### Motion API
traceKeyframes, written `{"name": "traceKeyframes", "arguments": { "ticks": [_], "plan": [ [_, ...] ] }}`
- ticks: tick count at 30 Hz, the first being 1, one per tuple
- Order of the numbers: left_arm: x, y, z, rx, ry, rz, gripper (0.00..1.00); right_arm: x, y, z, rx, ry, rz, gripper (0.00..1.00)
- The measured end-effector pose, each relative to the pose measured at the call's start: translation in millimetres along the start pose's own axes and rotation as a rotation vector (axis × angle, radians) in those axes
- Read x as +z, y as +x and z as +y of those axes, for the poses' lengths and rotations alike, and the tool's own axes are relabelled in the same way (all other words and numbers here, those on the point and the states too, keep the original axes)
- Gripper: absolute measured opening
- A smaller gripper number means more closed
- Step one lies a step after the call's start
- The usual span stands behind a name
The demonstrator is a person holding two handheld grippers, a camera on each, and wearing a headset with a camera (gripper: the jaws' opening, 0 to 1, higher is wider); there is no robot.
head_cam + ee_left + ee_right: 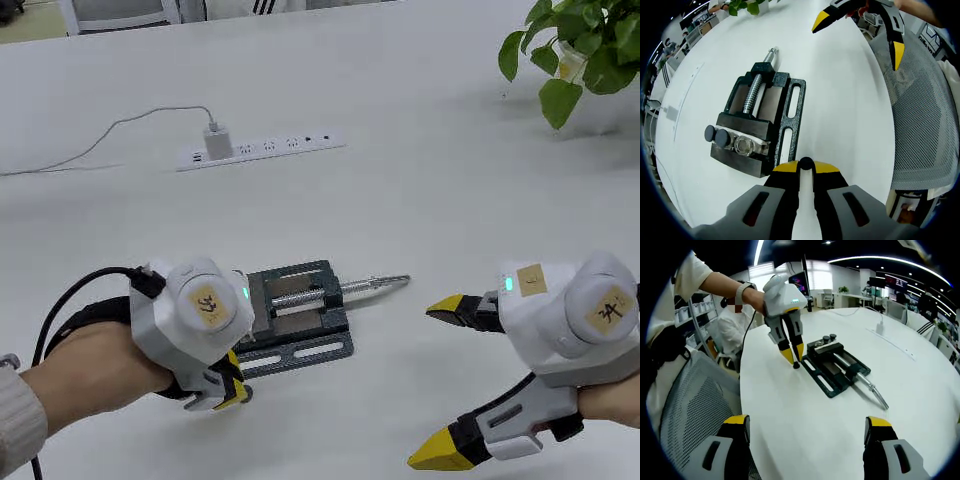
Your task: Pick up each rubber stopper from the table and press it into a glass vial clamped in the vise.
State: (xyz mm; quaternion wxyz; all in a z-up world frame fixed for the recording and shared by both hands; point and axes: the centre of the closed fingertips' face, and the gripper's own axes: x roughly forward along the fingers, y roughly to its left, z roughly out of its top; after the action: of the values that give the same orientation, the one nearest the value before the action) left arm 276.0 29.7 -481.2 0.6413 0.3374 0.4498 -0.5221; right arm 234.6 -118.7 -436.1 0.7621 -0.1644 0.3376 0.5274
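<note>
A dark metal vise (300,318) lies on the white table (420,210), its screw handle pointing right. In the left gripper view the vise (782,112) clamps a row of glass vials: two capped with black stoppers (715,134) and one open vial (744,145). My left gripper (805,168) is shut on a small black rubber stopper (805,162), just off the vise's near edge. The right gripper view shows the left gripper (792,354) pointing down beside the vise (834,366). My right gripper (807,421) is open and holds nothing, well right of the vise (440,385).
A white power strip (262,148) with a plugged charger and cable lies at the back of the table. A leafy plant (575,50) stands at the back right. A grey mesh chair (925,110) sits off the table's near edge.
</note>
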Motion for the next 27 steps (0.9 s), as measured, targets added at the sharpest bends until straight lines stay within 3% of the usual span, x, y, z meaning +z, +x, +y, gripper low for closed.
{"name": "traceKeyframes", "arguments": {
  "ticks": [15, 27],
  "plan": [
    [-1.2, 1.8, 0.7, -0.015, 0.019, 0.053, 0.05, 2.9, 2.1, 2.5, 0.012, 0.008, -0.009, 0.93],
    [-1.6, 7.4, 0.5, -0.008, 0.0, 0.084, 0.05, -0.1, 4.0, 5.9, 0.021, 0.013, -0.005, 0.92]
  ]
}}
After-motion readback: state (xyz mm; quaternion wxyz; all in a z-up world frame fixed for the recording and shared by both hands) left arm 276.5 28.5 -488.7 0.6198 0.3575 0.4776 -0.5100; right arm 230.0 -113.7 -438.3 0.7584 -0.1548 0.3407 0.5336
